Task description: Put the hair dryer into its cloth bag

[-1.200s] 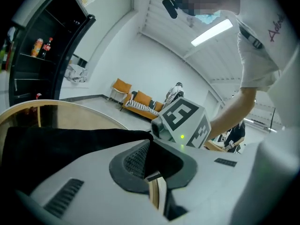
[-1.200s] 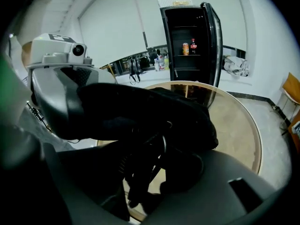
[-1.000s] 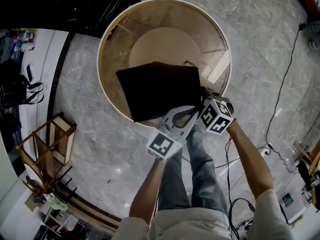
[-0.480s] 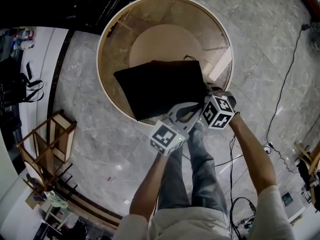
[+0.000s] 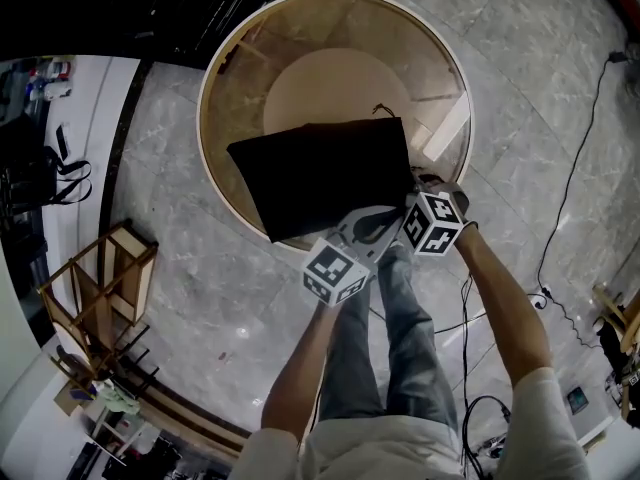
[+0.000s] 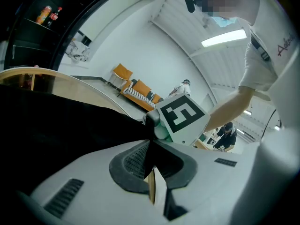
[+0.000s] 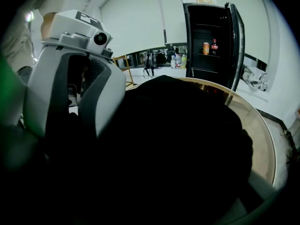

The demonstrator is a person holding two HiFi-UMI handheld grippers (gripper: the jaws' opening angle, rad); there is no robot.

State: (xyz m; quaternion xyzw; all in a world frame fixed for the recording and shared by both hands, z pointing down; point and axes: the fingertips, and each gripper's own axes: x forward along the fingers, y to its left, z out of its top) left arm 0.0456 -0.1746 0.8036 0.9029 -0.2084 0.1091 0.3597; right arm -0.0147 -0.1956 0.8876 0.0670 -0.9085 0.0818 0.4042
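Note:
The black cloth bag (image 5: 320, 173) hangs spread over the round glass table (image 5: 213, 88), with its near left corner past the rim. My left gripper (image 5: 383, 220) is shut on the bag's near edge. In the left gripper view the black cloth (image 6: 70, 125) runs into the closed jaws of the left gripper (image 6: 150, 136). My right gripper (image 5: 413, 192) holds the bag's near right corner. A thick bulge of the cloth bag (image 7: 178, 149) fills the right gripper view and hides the jaws. No hair dryer shows in any view.
A wooden rack (image 5: 95, 288) stands on the marble floor at the left. Cables (image 5: 560, 218) trail over the floor at the right. A black fridge (image 7: 213, 46) with drinks stands beyond the table. The person's legs are below the grippers.
Both grippers have sunk a little and rolled slightly, carrying the bag with them. The bag's far right corner now reaches further over the table. Both grips are unchanged.

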